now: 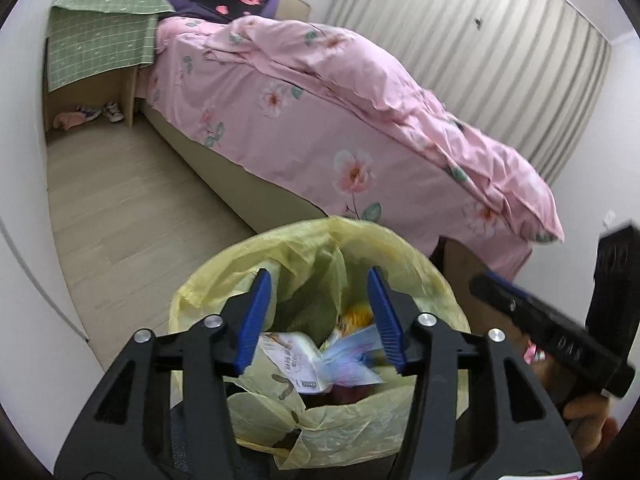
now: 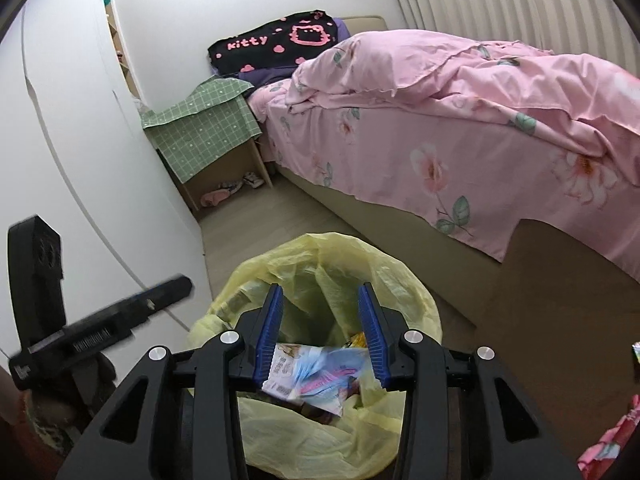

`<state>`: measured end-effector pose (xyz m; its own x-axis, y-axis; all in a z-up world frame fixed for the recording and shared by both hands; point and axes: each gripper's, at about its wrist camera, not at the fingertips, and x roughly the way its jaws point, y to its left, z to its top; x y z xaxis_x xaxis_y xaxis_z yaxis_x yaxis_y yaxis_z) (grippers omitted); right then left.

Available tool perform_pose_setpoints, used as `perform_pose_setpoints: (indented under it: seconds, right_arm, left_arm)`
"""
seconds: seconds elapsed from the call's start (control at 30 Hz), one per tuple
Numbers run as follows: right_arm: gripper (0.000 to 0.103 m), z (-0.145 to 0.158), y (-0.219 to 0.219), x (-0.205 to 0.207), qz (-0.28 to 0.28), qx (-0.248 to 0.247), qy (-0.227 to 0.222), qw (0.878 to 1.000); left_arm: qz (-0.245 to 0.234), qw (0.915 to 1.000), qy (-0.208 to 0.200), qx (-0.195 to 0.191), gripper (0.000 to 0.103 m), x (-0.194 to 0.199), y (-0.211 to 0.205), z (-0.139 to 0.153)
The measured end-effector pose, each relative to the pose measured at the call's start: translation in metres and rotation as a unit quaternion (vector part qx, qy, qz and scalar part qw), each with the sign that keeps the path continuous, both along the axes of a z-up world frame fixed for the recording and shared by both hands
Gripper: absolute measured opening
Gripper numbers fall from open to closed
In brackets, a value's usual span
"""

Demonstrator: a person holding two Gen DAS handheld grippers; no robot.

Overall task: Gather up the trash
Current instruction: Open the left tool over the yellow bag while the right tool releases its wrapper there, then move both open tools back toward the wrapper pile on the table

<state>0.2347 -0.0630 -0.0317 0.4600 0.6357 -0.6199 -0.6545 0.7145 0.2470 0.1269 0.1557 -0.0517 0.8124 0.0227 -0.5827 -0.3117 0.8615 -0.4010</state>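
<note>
Trash fills the bin (image 1: 320, 320) in the left wrist view — a white wrapper (image 1: 292, 364) with printed text lies on top beside a crumpled blue-and-pink packet (image 1: 352, 364), with something orange (image 1: 356, 314) deeper in, all inside a yellow bag (image 1: 280, 252) folded over the rim. The left gripper (image 1: 320, 320) hangs over the opening, jaws spread wide with nothing between them. At the right edge the right gripper (image 1: 552, 336) shows from the side, blurred, so its jaws cannot be read there. Behind stands a bed (image 1: 320, 128) under a pink flowered cover, and a bedside stand (image 1: 100, 52) draped in green checked cloth. In the right wrist view the right gripper (image 2: 320, 332) is also above the bin (image 2: 320, 264), jaws wide apart and holding nothing — the same wrapper (image 2: 282, 372) and packet (image 2: 324, 376) lie below. The left gripper (image 2: 104, 328) crosses the left edge, blurred.
</note>
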Motion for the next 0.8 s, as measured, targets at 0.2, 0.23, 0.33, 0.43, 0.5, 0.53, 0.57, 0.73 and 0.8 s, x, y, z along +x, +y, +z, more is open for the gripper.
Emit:
perform_pose_setpoints:
  seconds: [0.2,0.23,0.33,0.43,0.5,0.53,0.57,0.73,0.8]
  right_arm:
    - [0.037,0.008,-0.033,-0.013,-0.034,-0.011,-0.017,0.999]
    - [0.037,0.011,-0.043,-0.015,-0.044,-0.013,-0.019,0.999]
    - [0.038,0.020,-0.072,-0.025,-0.070,-0.020,-0.034,0.997]
    - [0.044,0.031,-0.104,-0.038,-0.091,-0.029,-0.059,0.994]
    - [0.047,0.037,-0.127,-0.047,-0.100,-0.034,-0.068,0.992]
    - [0.048,0.039,-0.141,-0.051,-0.107,-0.043,-0.067,0.991]
    - [0.048,0.042,-0.155,-0.055,-0.114,-0.054,-0.065,0.990]
    - [0.048,0.054,-0.228,-0.073,-0.192,-0.098,-0.094,0.972]
    - [0.048,0.054,-0.261,-0.077,-0.229,-0.106,-0.090,0.963]
  left_arm:
    - [-0.010,0.9999,-0.011,0.009,0.050,-0.003,-0.009,0.013]
    - [-0.013,0.9998,-0.013,0.012,0.050,-0.004,-0.013,0.015]
    - [-0.036,0.9990,-0.024,0.015,0.050,-0.004,-0.028,0.024]
    - [-0.073,0.9964,-0.037,0.019,0.051,-0.001,-0.055,0.031]
    - [-0.103,0.9937,-0.042,0.019,0.052,0.002,-0.072,0.034]
    - [-0.126,0.9908,-0.046,0.021,0.053,0.005,-0.086,0.035]
    - [-0.148,0.9876,-0.049,0.023,0.054,0.008,-0.101,0.036]
    - [-0.279,0.9582,-0.055,0.029,0.054,0.028,-0.179,0.035]
    - [-0.327,0.9436,-0.048,0.028,0.055,0.036,-0.210,0.032]
